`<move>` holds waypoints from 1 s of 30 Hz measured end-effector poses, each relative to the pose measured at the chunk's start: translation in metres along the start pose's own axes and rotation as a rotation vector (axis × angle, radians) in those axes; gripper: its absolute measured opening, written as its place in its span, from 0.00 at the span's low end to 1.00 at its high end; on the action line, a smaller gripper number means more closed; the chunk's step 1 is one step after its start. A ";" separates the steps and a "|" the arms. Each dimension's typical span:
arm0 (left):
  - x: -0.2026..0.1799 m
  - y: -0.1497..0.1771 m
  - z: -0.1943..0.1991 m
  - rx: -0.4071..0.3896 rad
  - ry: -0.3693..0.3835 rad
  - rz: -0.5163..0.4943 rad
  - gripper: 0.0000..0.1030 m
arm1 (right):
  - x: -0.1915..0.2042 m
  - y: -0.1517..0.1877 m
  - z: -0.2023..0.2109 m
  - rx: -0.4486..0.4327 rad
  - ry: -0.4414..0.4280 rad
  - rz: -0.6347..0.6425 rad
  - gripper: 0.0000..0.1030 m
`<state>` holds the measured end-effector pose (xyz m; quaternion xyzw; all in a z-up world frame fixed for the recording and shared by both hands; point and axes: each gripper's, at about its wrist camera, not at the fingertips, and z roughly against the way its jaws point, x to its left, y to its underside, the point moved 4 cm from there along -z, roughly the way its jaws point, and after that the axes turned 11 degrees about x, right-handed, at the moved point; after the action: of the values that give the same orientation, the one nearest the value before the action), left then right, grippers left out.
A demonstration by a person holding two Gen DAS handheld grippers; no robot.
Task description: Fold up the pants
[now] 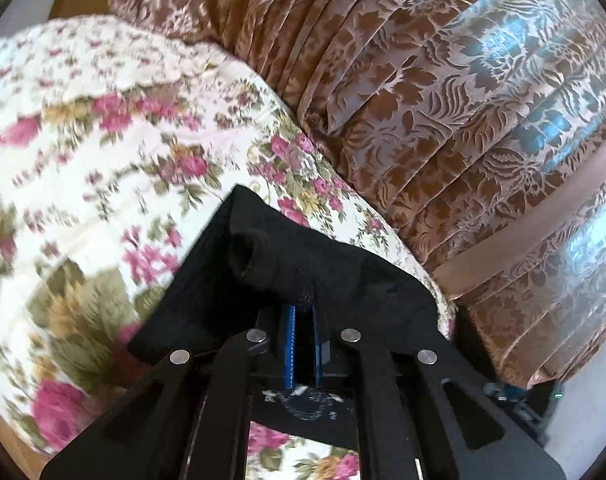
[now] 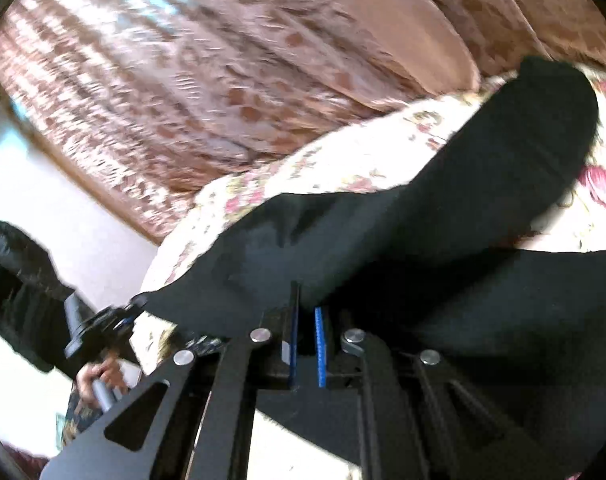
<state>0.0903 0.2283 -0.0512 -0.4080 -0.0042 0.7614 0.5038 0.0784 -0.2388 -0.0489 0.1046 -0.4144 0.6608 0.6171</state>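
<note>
I have both tongs clamped on black pants (image 2: 443, 240) — left tongs (image 1: 302, 300), right tongs (image 2: 307, 304). Pants lifted over floral bed (image 1: 103, 140); fold underway, not laid flat yet.

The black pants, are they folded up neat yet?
Not yet. The black pants lie loose across the flowery bedspread, with both tongs pinching their cloth.

In the right wrist view the brown patterned curtain (image 2: 163, 92) at the upper left is smeared by motion blur. The black fabric pants (image 2: 443, 240) run off the right edge. The hand (image 2: 99, 384) at the lower left is blurred and partly covered.

In the left wrist view the pants (image 1: 287, 264) hide the tips of the blue-padded fingers (image 1: 290, 344).
</note>
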 end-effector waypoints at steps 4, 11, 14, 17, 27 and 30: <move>0.027 0.008 -0.014 0.062 -0.060 0.019 0.05 | 0.015 0.040 -0.013 0.076 0.055 0.068 0.05; 0.059 0.027 -0.029 0.091 -0.071 0.073 0.05 | -0.010 0.071 -0.048 0.168 0.099 -0.004 0.05; 0.055 0.024 -0.024 0.082 -0.071 0.054 0.05 | -0.004 0.067 -0.040 0.150 0.092 0.022 0.05; 0.056 0.025 -0.024 0.083 -0.088 0.051 0.05 | -0.004 0.069 -0.047 0.170 0.099 0.039 0.05; 0.089 0.035 -0.017 0.072 -0.026 0.234 0.17 | -0.015 0.085 -0.071 0.226 0.144 0.045 0.06; 0.087 0.031 0.004 0.023 -0.117 0.214 0.20 | -0.014 0.085 -0.070 0.220 0.154 0.058 0.06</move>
<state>0.0505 0.2814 -0.1149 -0.3552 0.0189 0.8333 0.4231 0.0304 -0.1932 -0.1383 0.1085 -0.2937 0.7259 0.6125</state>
